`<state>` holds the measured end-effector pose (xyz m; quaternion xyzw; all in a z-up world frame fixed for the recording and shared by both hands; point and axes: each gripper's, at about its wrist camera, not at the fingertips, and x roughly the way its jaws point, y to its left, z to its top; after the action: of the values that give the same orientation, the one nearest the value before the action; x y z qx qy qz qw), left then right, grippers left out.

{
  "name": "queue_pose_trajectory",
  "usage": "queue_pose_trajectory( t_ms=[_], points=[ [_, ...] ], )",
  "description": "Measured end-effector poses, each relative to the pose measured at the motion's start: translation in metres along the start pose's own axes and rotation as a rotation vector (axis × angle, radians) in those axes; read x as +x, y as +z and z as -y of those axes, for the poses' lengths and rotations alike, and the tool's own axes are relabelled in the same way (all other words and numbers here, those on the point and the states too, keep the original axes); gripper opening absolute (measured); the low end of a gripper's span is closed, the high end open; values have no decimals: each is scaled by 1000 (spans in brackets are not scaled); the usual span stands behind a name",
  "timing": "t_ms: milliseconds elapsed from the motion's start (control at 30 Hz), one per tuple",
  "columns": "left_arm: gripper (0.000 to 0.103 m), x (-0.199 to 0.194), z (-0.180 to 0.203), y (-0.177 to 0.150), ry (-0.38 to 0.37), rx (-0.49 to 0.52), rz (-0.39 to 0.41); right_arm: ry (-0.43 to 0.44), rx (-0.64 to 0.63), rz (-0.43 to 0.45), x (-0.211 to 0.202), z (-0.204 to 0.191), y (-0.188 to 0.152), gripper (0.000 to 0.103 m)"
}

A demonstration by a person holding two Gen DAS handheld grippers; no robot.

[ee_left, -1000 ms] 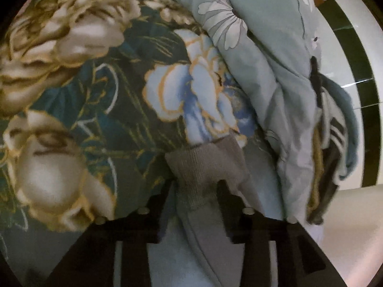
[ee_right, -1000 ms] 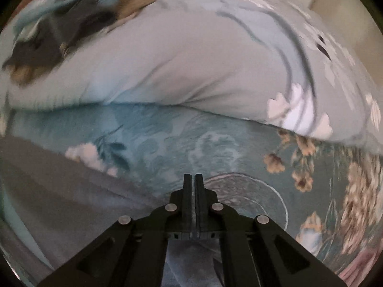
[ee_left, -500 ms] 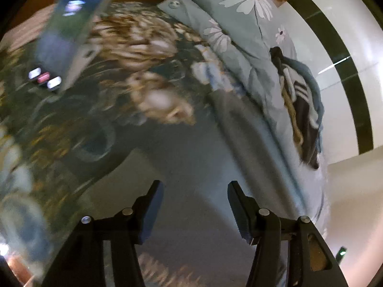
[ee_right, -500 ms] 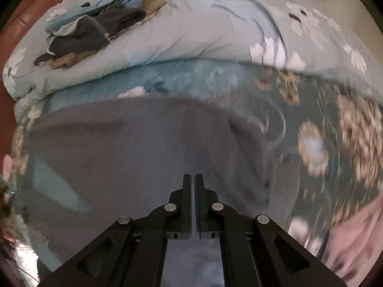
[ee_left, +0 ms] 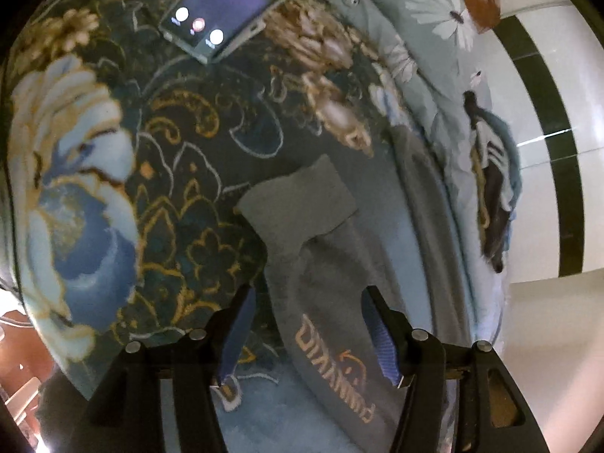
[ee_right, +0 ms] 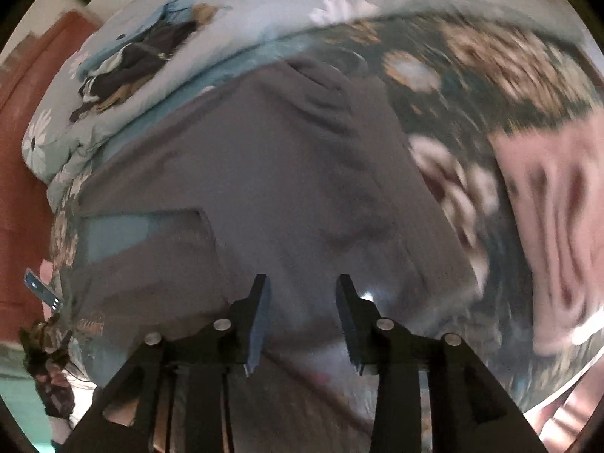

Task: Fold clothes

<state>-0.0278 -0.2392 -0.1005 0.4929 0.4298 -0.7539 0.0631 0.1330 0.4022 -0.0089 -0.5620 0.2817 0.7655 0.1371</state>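
Left gripper [ee_left: 305, 336]: jaws apart, empty, above sweatshirt [ee_left: 332, 302] sleeve. Right gripper [ee_right: 302, 321]: jaws just opening, nothing between. Sweatshirt [ee_right: 264, 173]: flat on floral bedspread [ee_left: 181, 143]. Advice: smooth wrinkles before next fold. Beyond: phone [ee_left: 226, 11], clothes pile [ee_right: 128, 68].

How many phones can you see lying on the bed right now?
1. A smartphone with a lit screen lies on the dark floral bedspread, at the top of the left wrist view. Others may be hidden under the grey sweatshirt or the clothes pile.
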Motion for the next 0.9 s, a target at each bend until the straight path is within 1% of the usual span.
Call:
queue_pose_trajectory(
  t_ms=[67, 133, 167, 233, 367, 467, 567, 733, 767, 867, 900],
  points=[
    [62, 8, -4, 0, 10, -8, -7, 12, 63, -7, 0, 18, -17, 39],
    [62, 14, -10, -2, 4, -36, -26, 28, 114, -23, 2, 33, -34, 41],
    [62, 17, -13, -3, -2, -52, -36, 31, 133, -27, 3, 39, -42, 44],
    [62, 18, -15, -7, -16, -65, -44, 39, 172, -36, 6, 50, -57, 45],
    [62, 21, -13, -5, -10, -52, -49, 88, 255, -27, 12, 69, -71, 46],
    [62, 21, -12, -3, -12, -59, -47, 151, 321, -3, 20, 83, -72, 56],
    [62, 23, -11, -1, -11, -64, -47, 176, 390, 24, 30, 95, -70, 56],
    [62, 29, -8, 3, 12, -71, -51, 266, 528, 61, 45, 112, -68, 56],
    [62, 29, -7, 4, 14, -77, -48, 286, 543, 64, 48, 113, -68, 57],
    [62, 31, -4, 9, -1, -92, -42, 299, 568, 79, 50, 115, -67, 57],
    [62, 32, -5, 10, -4, -96, -42, 304, 579, 83, 50, 115, -67, 59]
  ],
)
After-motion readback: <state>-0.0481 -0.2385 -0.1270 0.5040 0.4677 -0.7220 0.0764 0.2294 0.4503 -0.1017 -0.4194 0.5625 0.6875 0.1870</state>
